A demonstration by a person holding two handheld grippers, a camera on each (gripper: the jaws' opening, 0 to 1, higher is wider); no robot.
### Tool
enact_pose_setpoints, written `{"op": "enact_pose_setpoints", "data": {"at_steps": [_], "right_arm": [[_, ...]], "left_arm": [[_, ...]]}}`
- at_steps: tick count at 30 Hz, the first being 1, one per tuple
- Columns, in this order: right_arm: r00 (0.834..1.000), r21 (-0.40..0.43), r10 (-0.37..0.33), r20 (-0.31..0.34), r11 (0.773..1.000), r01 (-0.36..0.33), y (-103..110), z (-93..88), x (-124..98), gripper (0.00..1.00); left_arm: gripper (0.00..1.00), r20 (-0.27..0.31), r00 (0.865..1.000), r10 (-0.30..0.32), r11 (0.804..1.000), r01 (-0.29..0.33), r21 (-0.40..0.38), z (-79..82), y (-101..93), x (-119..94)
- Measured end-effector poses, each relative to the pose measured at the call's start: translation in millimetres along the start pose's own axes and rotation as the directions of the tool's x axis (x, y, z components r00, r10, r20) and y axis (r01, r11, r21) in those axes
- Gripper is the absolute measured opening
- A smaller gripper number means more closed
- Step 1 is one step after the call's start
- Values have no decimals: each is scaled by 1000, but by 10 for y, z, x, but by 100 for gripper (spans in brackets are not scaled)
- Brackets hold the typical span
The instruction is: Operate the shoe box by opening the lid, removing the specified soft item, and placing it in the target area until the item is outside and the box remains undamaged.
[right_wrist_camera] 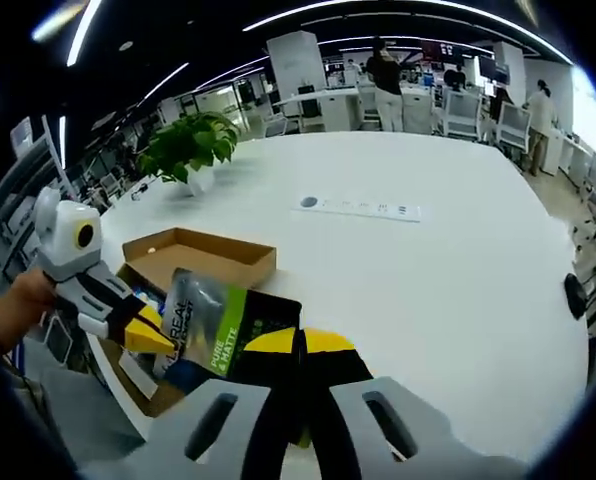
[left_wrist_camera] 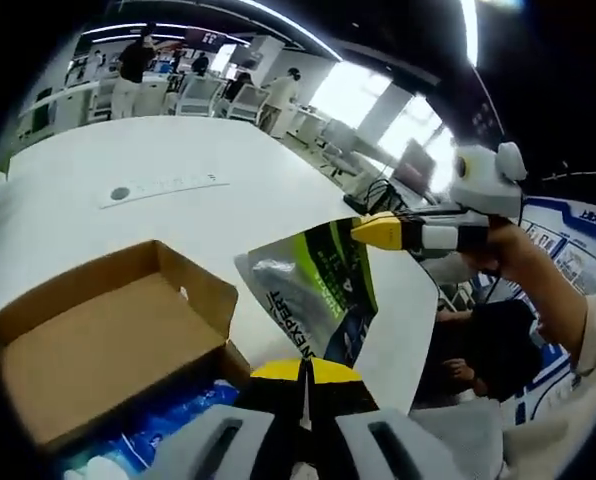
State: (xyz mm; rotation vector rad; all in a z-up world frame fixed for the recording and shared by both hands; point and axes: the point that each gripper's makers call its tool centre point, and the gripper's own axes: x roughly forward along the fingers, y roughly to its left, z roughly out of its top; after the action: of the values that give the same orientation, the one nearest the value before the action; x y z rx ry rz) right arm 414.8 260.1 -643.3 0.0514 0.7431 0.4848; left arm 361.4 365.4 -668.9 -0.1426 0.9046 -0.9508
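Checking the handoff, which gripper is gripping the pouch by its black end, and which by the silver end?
The right gripper pinches the black end of the pouch; the left gripper holds its silver end.

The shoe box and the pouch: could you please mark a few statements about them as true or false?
1. The shoe box stands open, its lid folded back. True.
2. The green and silver pouch lies inside the box. False: both hand-held grippers hold it up outside the box.
3. The left hand-held gripper is shut on the pouch. True.
4. A potted plant stands on the white table. True.
5. The right hand-held gripper is open. False: it is shut on the pouch.
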Motion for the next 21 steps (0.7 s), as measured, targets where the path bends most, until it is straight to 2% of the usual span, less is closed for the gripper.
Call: {"op": "enact_pose_setpoints", "data": {"at_steps": [9, 21], "right_arm": [[999, 6, -33, -27, 999, 33, -190, -101, 78, 0], [992, -17, -88, -89, 996, 87, -439, -271, 251, 0]], "left_arm": [[0, -62, 997, 39, 999, -37, 39, -7, 7, 214], [0, -144, 981, 130, 991, -126, 34, 13, 95, 504]]}}
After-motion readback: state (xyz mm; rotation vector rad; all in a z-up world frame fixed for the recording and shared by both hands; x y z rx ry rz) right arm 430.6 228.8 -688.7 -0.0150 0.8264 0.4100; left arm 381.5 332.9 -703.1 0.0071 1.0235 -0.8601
